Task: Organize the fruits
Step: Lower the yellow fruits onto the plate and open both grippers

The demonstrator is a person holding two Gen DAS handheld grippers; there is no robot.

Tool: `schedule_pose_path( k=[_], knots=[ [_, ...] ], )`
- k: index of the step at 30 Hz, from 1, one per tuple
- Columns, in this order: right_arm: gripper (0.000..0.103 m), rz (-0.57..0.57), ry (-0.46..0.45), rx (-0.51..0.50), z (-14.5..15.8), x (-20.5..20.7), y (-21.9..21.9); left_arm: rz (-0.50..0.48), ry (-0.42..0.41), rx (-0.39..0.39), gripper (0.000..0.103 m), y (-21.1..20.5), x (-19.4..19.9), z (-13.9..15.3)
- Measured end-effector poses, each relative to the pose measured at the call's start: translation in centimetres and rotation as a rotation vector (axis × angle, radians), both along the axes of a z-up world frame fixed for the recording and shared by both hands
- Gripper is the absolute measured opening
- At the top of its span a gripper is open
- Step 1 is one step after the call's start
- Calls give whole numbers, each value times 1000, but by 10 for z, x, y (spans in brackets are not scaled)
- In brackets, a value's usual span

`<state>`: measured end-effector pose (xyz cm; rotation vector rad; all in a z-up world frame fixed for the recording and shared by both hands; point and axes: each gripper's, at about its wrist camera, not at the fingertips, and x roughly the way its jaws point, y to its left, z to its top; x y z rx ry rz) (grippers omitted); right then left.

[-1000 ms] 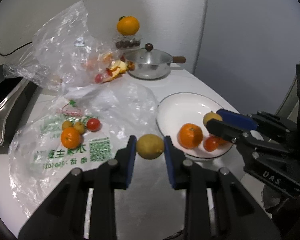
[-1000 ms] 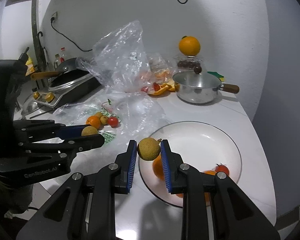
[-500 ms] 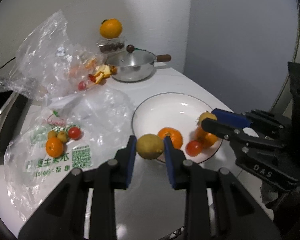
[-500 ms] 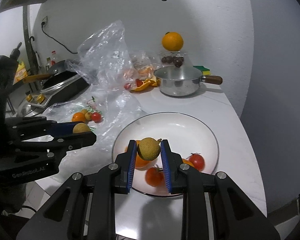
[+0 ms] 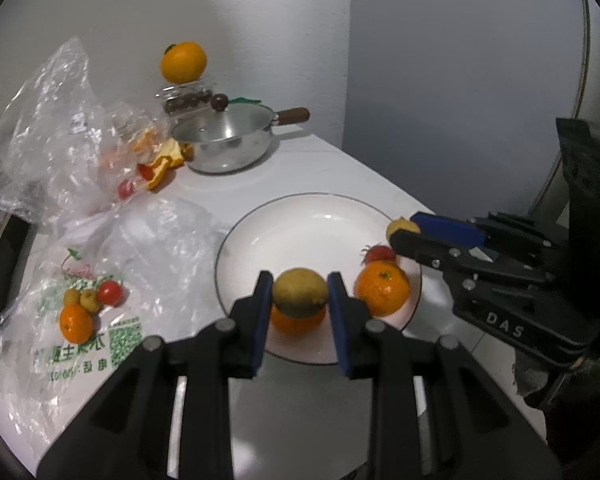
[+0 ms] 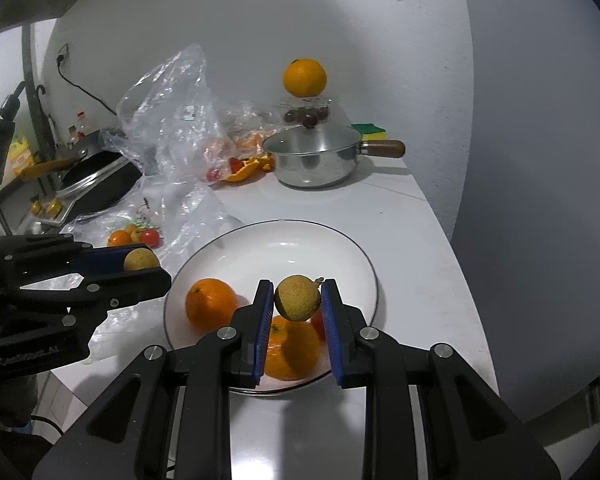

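Note:
My left gripper [image 5: 299, 295] is shut on a yellow-green fruit [image 5: 299, 291] and holds it over the near rim of the white plate [image 5: 300, 220]. My right gripper [image 6: 297, 303] is shut on a small yellow fruit [image 6: 297, 297] above the plate's [image 6: 300, 236] front part. The plate holds two oranges [image 6: 210, 304] [image 6: 290, 354] and a red tomato [image 5: 378, 253]. Each gripper shows in the other's view: the right one [image 5: 404, 227] over the plate's right edge, the left one [image 6: 142, 260] at its left edge.
A printed plastic bag [image 5: 80, 332] left of the plate carries an orange [image 5: 75, 323], a tomato [image 5: 110, 293] and small yellow fruits. Behind stand a lidded steel pot [image 5: 224, 142], crumpled clear bags [image 5: 56, 136], orange peel and a large orange [image 5: 183, 62] on a clear box. A stove [image 6: 96, 184] is far left.
Both grippers have moved in over the plate, each still holding its fruit. The left one came from beside the bag to the plate's near rim.

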<state>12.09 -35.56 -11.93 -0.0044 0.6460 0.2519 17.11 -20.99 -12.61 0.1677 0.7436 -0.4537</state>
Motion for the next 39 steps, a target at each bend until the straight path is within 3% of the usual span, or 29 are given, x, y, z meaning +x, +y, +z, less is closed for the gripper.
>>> schedule_pose_path(
  k=[10, 26, 39],
  knots=[
    [26, -32, 11, 18, -8, 12, -21, -31, -3, 39, 28, -22, 13, -9],
    [26, -30, 34, 12, -19, 32, -31, -65, 47, 36, 28, -44, 36, -28],
    [26, -7, 49, 12, -22, 43, -25, -39, 70, 31, 29, -41, 42, -32]
  ],
)
